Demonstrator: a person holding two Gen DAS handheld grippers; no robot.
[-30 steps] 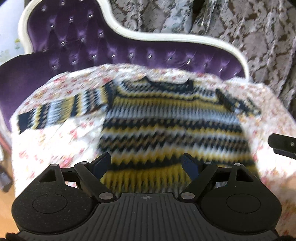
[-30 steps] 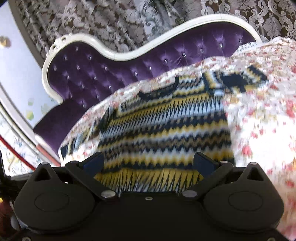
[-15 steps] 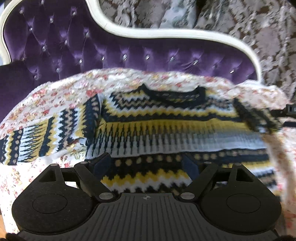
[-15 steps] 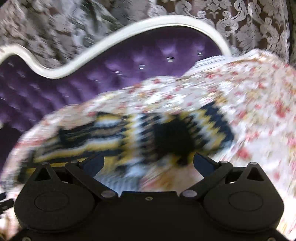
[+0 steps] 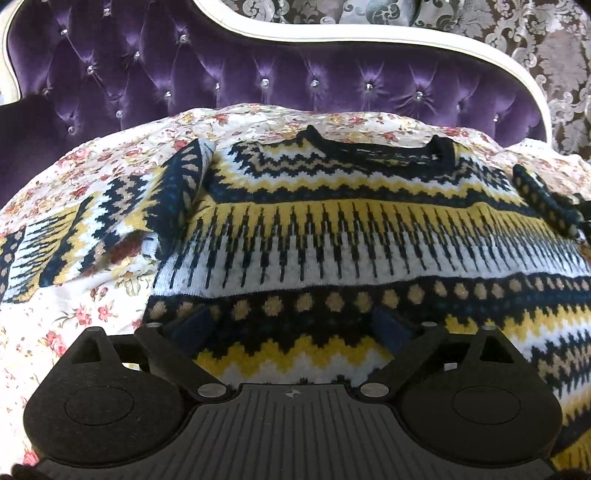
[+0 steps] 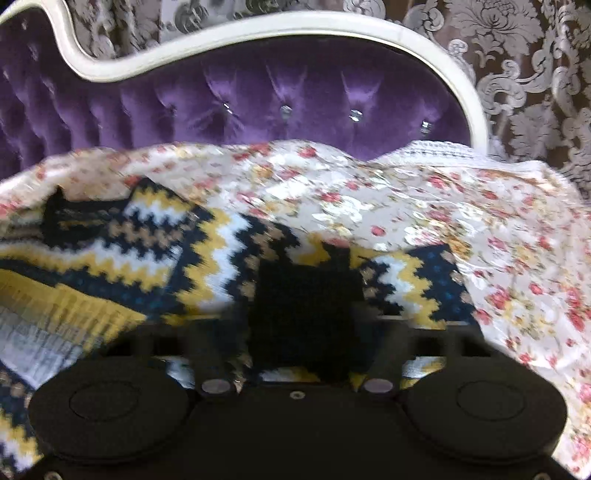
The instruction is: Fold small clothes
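A small knitted sweater (image 5: 332,229) in navy, yellow and white zigzag bands lies flat on a floral sheet (image 5: 92,173), neckline toward the sofa back. Its left sleeve (image 5: 92,229) stretches out to the left. My left gripper (image 5: 295,325) is open just above the sweater's lower body. In the right wrist view the sweater's right sleeve (image 6: 369,280) lies folded back on itself, with its black cuff (image 6: 306,295) between the fingers of my right gripper (image 6: 299,325). That view is blurred, so I cannot tell whether the fingers are closed on the cuff.
The floral sheet covers the seat of a purple tufted sofa (image 5: 258,74) with a white curved frame (image 6: 258,29). A patterned grey curtain (image 6: 517,66) hangs behind. Bare sheet (image 6: 498,240) lies to the right of the sleeve.
Both grippers have moved forward over the sweater. The right gripper swung right from the sweater's body to the right sleeve, and the black cuff now sits between its fingers.
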